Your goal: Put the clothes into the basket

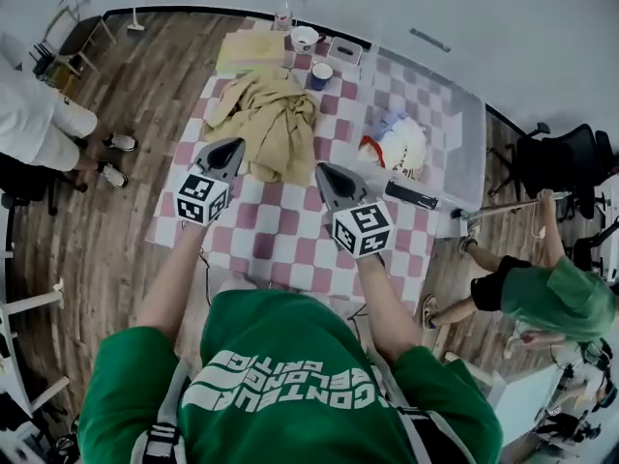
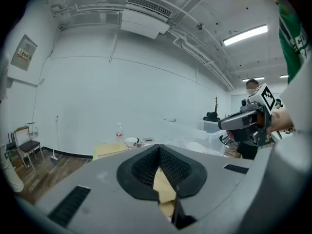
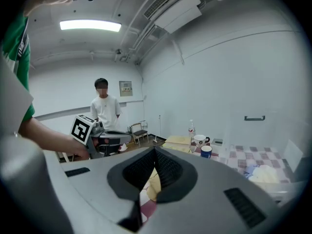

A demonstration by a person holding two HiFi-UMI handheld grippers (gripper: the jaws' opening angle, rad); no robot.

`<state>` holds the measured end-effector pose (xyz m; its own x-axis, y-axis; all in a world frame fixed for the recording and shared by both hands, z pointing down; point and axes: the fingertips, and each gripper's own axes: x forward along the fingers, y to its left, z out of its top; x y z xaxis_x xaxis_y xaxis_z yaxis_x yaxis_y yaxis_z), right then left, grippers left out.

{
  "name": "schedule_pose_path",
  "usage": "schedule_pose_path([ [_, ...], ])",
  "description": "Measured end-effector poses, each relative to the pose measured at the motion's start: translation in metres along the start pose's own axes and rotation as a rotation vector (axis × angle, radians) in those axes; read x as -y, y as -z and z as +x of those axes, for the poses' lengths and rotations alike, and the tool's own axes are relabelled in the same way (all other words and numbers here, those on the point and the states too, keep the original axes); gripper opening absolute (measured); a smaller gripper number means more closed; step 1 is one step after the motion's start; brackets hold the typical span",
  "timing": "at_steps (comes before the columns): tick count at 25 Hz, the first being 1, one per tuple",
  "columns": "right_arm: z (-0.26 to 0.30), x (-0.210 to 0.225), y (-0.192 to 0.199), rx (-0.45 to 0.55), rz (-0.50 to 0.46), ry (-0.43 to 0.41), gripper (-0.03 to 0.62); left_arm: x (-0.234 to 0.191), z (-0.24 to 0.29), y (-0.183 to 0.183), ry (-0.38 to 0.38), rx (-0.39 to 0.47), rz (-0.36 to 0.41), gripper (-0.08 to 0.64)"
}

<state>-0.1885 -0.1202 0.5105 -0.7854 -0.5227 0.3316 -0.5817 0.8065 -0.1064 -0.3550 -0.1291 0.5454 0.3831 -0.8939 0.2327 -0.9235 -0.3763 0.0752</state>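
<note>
While standing at the 6 o'clock edge of the pink-and-white checked surface (image 1: 290, 245), holds one gripper in each hand above its near half. Has the left gripper (image 1: 234, 146) at 9 o'clock of the right gripper (image 1: 322, 168), well apart from it, both aimed toward 12 o'clock. Shows the left gripper with jaws pressed together and nothing clamped. Shows the right gripper likewise, jaws together and empty.

Finds the tan garment (image 1: 271, 124) crumpled on the surface just beyond both gripper tips, at 12 o'clock of the gap between them, touched by neither. Lies with its long axis running 12 to 6 o'clock, the broader, bunched end toward 12 and the lower edge pointing at 6, down into the space between the grippers. Meets a folded yellow cloth (image 1: 250, 51) at its 12 o'clock end; touching or merely beside, cannot tell.

Puts the clear plastic bin (image 1: 466, 133) at 3 o'clock of the tan garment, along the right side of the surface, long axis also 12 to 6. Holds white, red and blue clothes (image 1: 398, 148) heaped within its left part.

Lines up, near the 12 o'clock edge, a water bottle (image 1: 283, 10), a white mug (image 1: 305, 37) and a blue mug (image 1: 320, 73), the blue mug just beside the tan garment's upper right corner.
</note>
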Motion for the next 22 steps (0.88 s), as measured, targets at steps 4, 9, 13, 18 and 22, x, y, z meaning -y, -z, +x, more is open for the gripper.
schedule_pose_path([
  [4, 0.042, -0.005, 0.007, -0.033, 0.009, 0.033, 0.008, -0.045, 0.007, 0.010, 0.018, -0.007, -0.004, 0.003],
  [9, 0.081, -0.002, 0.016, -0.068, 0.051, 0.093, 0.008, -0.085, 0.016, 0.021, 0.063, -0.030, 0.001, 0.005],
  [13, 0.104, 0.009, 0.023, -0.089, 0.100, 0.156, 0.008, -0.113, 0.025, 0.030, 0.093, -0.055, 0.002, 0.005],
  [18, 0.124, 0.031, 0.034, -0.122, 0.138, 0.234, 0.008, -0.136, 0.047, 0.044, 0.132, -0.089, -0.004, 0.005],
  [22, 0.138, 0.047, 0.046, -0.160, 0.134, 0.280, 0.008, -0.151, 0.063, 0.057, 0.156, -0.117, -0.014, 0.005],
])
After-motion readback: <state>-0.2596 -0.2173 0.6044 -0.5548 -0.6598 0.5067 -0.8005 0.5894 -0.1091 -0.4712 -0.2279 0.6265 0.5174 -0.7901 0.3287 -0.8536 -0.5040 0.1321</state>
